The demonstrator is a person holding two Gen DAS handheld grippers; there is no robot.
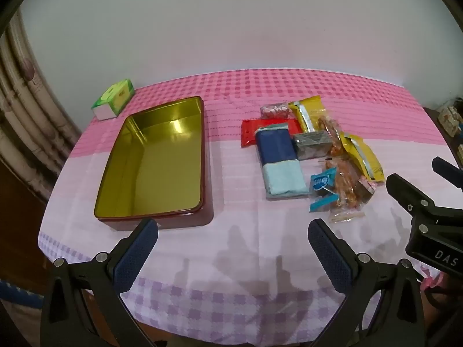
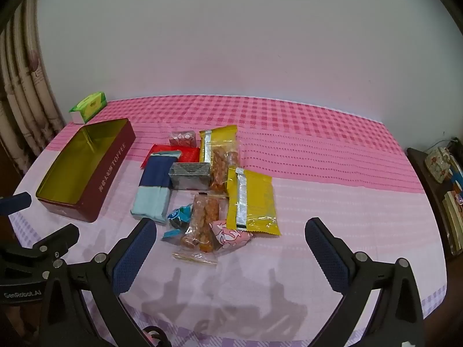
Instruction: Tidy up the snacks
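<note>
An open dark-red toffee tin [image 1: 202,156] [image 2: 115,170] with a gold inside stands empty on the left of the table. To its right lies a pile of snacks: a blue and pale-blue pack [image 1: 280,162] [image 2: 153,190], a red packet [image 1: 249,133] [image 2: 189,153], a grey box [image 1: 311,144] [image 2: 189,175], two yellow packets [image 1: 361,156] [image 2: 251,199], clear bags of orange sticks [image 1: 344,185] [image 2: 202,222], a small blue candy [image 1: 321,183] [image 2: 179,215] and a pink one [image 2: 231,235]. My left gripper [image 1: 233,231] hovers open above the near table. My right gripper [image 2: 231,231] is open over the pile's near end.
A green tissue box [image 1: 114,101] [image 2: 88,107] sits at the far left corner by a curtain [image 1: 23,121]. The checked tablecloth [image 1: 260,289] hangs over the near edge. A dark side shelf [image 2: 442,190] with small items stands to the right. A plain wall is behind.
</note>
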